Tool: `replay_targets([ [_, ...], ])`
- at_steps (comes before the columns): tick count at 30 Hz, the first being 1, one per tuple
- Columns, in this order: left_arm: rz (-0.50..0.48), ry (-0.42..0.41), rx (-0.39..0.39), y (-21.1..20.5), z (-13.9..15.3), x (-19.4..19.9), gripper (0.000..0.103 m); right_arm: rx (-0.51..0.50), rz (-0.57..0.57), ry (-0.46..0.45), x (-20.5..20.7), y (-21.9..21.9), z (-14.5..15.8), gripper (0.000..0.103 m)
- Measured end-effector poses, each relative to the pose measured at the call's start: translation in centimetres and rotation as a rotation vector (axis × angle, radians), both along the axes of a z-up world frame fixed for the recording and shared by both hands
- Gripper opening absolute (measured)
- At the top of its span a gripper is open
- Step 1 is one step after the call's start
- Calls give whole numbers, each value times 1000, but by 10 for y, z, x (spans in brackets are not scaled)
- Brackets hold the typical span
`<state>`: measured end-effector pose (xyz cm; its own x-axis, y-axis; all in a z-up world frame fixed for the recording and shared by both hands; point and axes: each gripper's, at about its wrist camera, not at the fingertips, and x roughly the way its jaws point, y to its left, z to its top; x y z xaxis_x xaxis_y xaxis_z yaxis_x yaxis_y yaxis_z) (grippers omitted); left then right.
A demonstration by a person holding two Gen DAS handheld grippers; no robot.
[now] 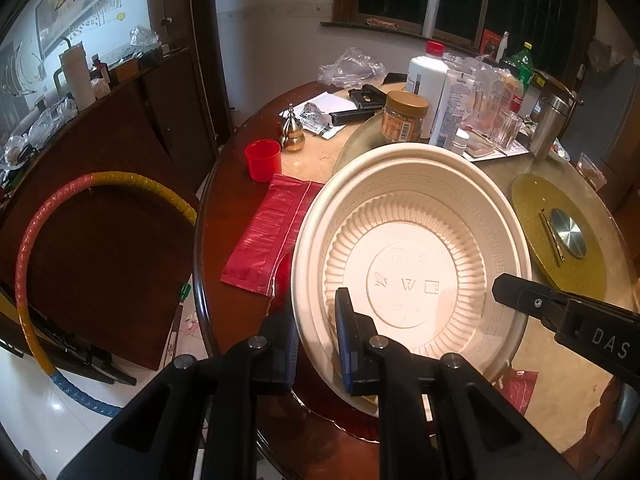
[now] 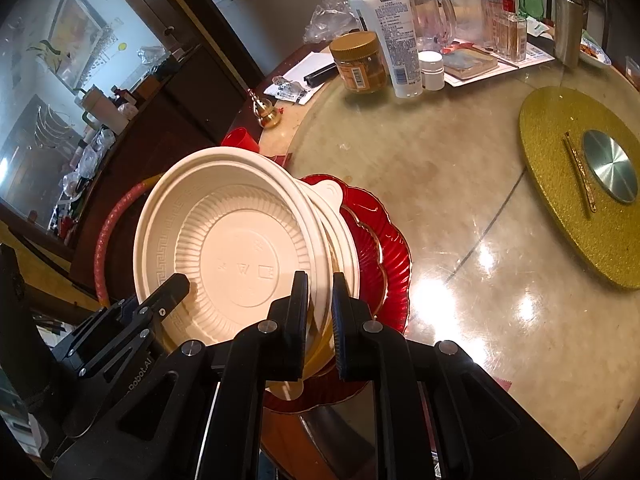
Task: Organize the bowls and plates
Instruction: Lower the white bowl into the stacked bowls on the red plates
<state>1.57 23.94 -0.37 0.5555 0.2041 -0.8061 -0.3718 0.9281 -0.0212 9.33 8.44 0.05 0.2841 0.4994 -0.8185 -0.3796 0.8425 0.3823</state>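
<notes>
Here the left tongs (image 1: pixel 316 336) are clamped on the near rim of a cream bowl (image 1: pixel 408 264), one finger outside the wall and the blue-padded finger (image 1: pixel 344 336) inside it. The right tongs (image 2: pixel 320 312) pinch the opposite rim of the same bowl in the same way, and each view shows the other pair reaching in from the side. The bowl is tilted, its ribbed inside and stamped bottom turned toward both cameras. In the right wrist view it sits in a second cream bowl (image 2: pixel 340 220), of which only the rim and a small tab show, and both stand over a red plate (image 2: pixel 392 256) with a scalloped edge lying on the surface (image 2: pixel 440 184).

Just left of the bowl lies a red packet (image 1: pixel 268 232), with a red cup (image 1: pixel 262 160) and a small brass ornament (image 1: pixel 292 132) beyond it. To the right lies a gold glitter disc (image 2: pixel 560 184) with a metal hub. Farther back stand a brown jar (image 2: pixel 358 62) with a gold lid, a white tube (image 2: pixel 398 40), a white bottle (image 1: pixel 426 76), a glass mug (image 2: pixel 434 12) and a steel tumbler (image 2: pixel 568 20). Off the surface, a red, yellow and blue hoop (image 1: pixel 36 240) leans against a dark cabinet (image 1: pixel 132 128).
</notes>
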Motion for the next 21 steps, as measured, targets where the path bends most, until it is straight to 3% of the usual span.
replay_targets([
  [21, 14, -9, 43, -2, 3, 1, 20, 2, -2, 4, 3, -4, 4, 13],
])
